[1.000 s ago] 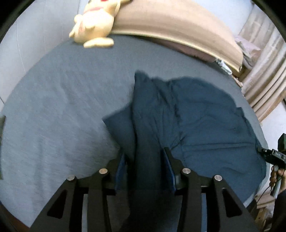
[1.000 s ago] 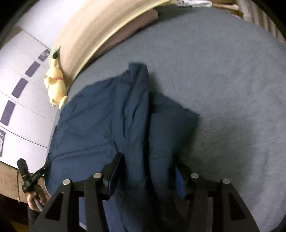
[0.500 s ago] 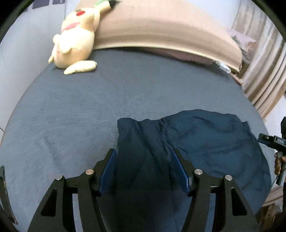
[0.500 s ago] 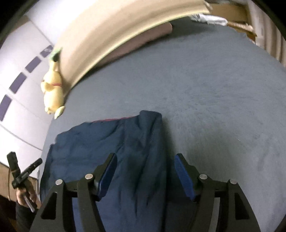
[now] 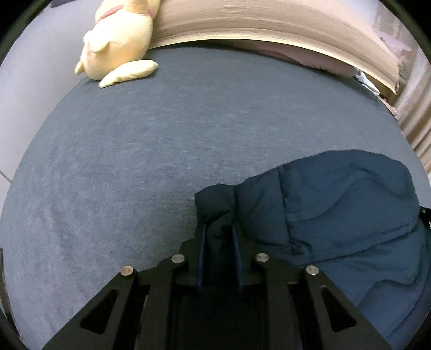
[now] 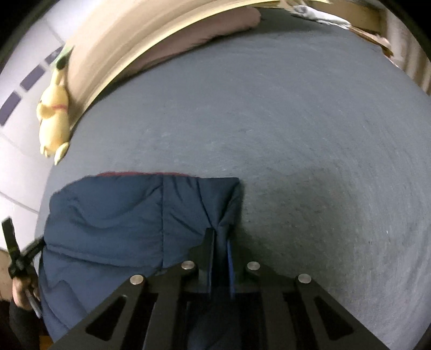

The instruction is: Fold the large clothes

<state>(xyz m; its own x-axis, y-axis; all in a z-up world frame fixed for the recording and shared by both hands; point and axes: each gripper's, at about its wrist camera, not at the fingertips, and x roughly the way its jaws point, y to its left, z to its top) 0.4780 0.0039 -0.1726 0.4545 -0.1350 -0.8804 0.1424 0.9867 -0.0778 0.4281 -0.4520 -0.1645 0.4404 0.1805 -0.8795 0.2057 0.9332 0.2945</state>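
Observation:
A large dark blue padded garment (image 5: 336,210) lies folded over on the grey bed (image 5: 161,148), in the lower right of the left wrist view. My left gripper (image 5: 218,226) is at the garment's near left corner; its jaws are closing and the fabric is bunched between the pads. In the right wrist view the garment (image 6: 113,210) fills the lower left, with a thin red edge along its far side. My right gripper (image 6: 219,234) is shut on its right corner, the cloth pinched between the pads. The garment's near part is hidden under both grippers.
A yellow plush toy (image 5: 121,40) lies at the head of the bed against a tan headboard (image 5: 269,24). A mauve pillow (image 6: 204,29) rests below the headboard. Curtains (image 5: 414,121) hang at the right. A hand (image 6: 21,290) shows at the bed's left edge.
Both grippers went from wide apart around the cloth to closed on the garment's corners. The garment's far edge now lies nearer to the grippers, and more bare bed shows beyond it.

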